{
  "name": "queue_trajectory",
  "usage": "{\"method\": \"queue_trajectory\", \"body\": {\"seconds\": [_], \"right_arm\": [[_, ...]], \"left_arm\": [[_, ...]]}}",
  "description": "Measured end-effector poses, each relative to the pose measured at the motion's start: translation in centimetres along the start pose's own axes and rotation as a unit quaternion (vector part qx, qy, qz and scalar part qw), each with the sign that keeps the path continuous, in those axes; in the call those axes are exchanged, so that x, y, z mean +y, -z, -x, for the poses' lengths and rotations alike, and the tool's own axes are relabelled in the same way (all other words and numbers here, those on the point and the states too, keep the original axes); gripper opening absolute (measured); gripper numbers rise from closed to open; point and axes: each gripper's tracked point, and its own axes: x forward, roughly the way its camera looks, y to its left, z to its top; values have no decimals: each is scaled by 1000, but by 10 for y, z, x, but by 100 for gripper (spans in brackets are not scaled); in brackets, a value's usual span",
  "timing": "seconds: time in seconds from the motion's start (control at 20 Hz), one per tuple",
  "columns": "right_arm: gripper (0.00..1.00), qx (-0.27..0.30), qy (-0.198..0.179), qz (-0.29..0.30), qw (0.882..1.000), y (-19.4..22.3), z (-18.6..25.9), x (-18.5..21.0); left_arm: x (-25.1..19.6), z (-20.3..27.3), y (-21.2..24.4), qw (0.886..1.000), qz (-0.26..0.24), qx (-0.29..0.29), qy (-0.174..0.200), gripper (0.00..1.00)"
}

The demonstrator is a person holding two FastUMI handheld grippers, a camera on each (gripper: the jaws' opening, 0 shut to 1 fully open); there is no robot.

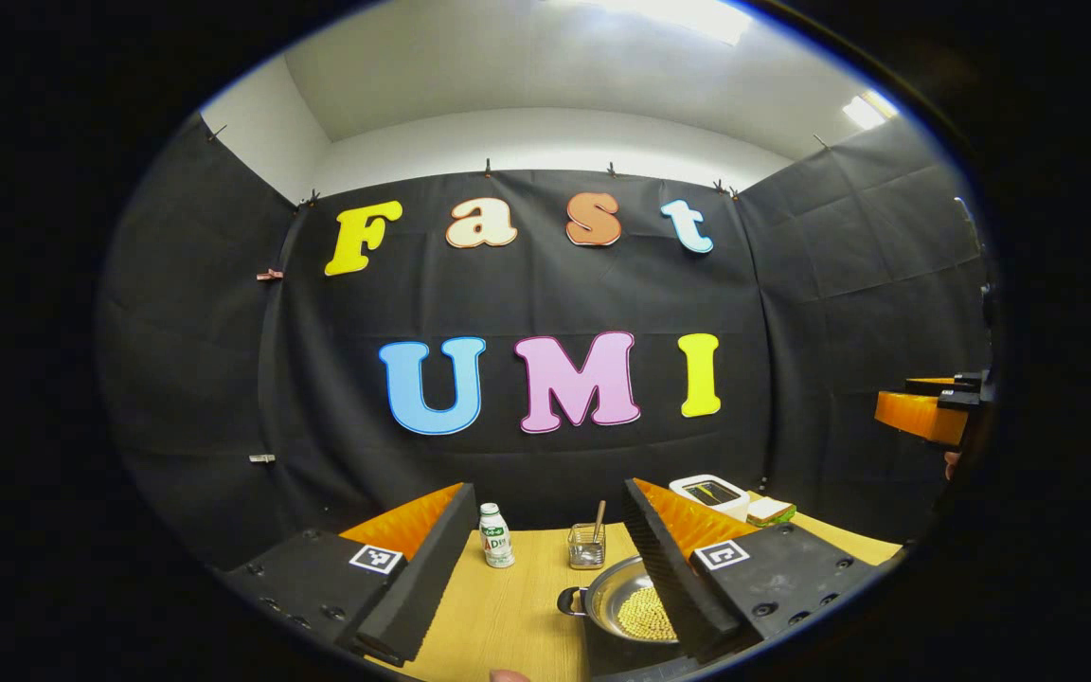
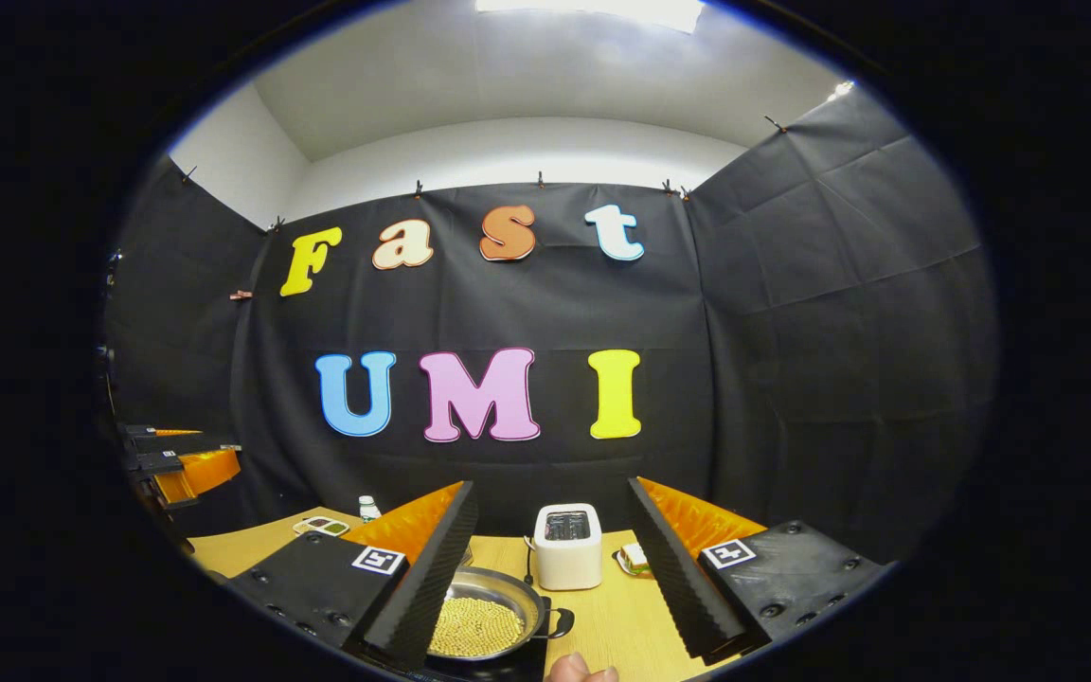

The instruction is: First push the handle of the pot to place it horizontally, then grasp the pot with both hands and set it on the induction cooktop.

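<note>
Wooden table (image 1: pixel 508 606) carries the pot (image 1: pixel 635 606); your left gripper (image 1: pixel 545 587) and right gripper (image 2: pixel 545 578) gape; close evenly on opposite rims.

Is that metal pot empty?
No, in the right gripper view the pot holds a layer of small yellowish beads or grains covering its bottom.

Silver pot (image 2: pixel 498 606), white toaster (image 2: pixel 566 547)
</note>
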Motion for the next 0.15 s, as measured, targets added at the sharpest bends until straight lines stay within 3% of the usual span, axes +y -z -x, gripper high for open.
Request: {"method": "queue_trajectory", "body": {"seconds": [0.15], "right_arm": [[98,-3,0,3,1000,-2,0,2]], "left_arm": [[-1,0,-3,1000,0,-1,1,96]]}}
